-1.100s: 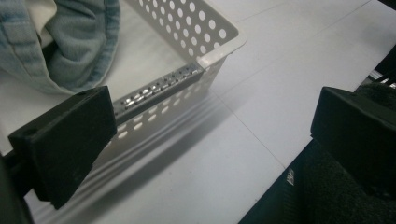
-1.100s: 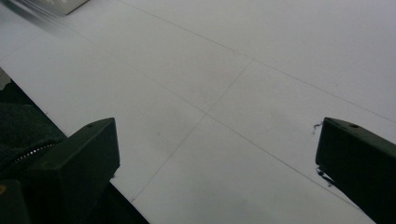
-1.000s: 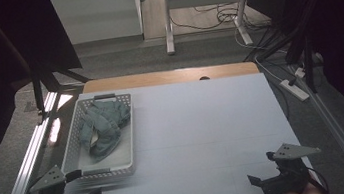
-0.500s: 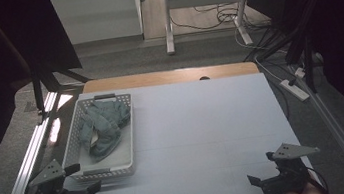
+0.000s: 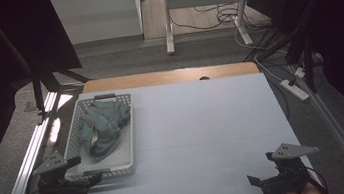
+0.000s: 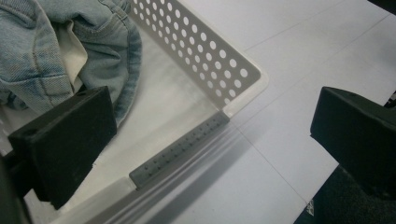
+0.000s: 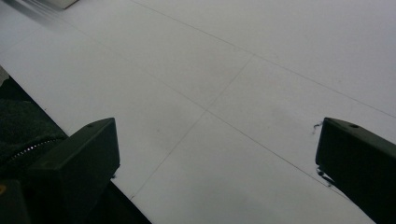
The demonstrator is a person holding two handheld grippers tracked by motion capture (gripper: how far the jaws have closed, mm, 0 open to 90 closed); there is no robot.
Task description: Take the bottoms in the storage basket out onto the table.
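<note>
White table [image 5: 205, 133], seen from above; we note faint seam lines crossing its surface. A wooden strip [image 5: 167, 77] borders its far edge. On the left we see a metal rail [image 5: 28, 166]; on the right floor, a power strip [image 5: 296, 89]. Beyond, a desk frame [image 5: 169, 27] and loose cables [image 5: 205, 18].

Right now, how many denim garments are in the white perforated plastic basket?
1 that I can make out: a crumpled blue denim garment heaped in the white perforated plastic basket; folds could hide another.
</note>
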